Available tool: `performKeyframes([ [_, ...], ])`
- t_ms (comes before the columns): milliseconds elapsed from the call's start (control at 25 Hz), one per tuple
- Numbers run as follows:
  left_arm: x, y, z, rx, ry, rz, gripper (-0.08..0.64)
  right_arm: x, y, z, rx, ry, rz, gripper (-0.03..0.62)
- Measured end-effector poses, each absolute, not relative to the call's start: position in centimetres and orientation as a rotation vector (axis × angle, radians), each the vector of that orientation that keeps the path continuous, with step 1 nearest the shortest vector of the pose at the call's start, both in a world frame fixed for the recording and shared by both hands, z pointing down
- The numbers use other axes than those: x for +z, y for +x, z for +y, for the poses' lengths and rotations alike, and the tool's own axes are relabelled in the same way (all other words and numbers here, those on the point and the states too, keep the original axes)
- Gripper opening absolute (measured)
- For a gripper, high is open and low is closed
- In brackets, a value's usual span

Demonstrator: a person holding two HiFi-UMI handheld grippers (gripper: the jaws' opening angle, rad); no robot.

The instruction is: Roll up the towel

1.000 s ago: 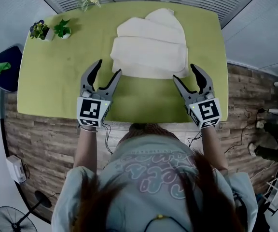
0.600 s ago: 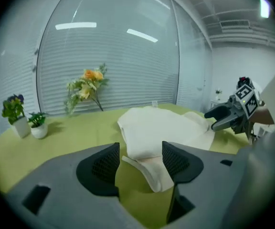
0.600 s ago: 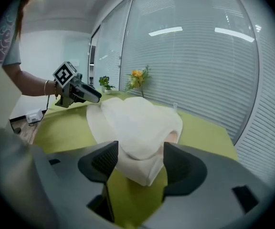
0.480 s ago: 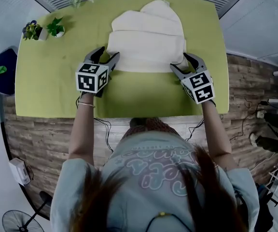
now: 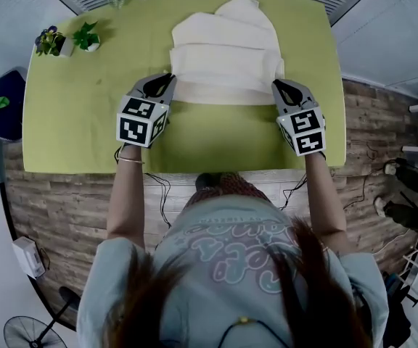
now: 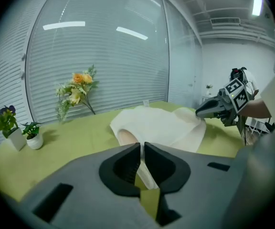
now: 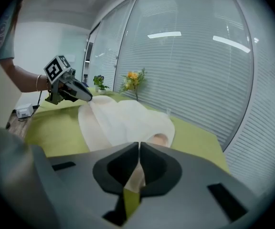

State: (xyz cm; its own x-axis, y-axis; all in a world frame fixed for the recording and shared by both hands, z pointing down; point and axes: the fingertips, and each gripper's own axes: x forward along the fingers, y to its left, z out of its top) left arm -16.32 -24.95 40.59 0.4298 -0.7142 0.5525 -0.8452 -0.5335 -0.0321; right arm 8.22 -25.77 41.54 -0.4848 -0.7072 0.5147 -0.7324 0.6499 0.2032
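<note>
Soft, matt cloth towel (image 5: 227, 56) — lying on a smooth, matt tabletop (image 5: 78, 122).

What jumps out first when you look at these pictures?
A cream towel, folded in layers, lies on a bright green table. The left gripper, its jaws closing on the towel's near left corner, and the right gripper, shut on the near right corner, frame it from the person's side. Small potted plants sit at the table's far left corner.
</note>
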Motion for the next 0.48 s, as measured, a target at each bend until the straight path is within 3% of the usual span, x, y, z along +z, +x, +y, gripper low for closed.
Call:
performKeyframes([
  [480, 35.3, -16.4, -17.1, 0.54, 2.536, -1.249, 0.028, 37.5, 9.9, -18.8, 0.053, 1.294, -2.312, 0.011],
])
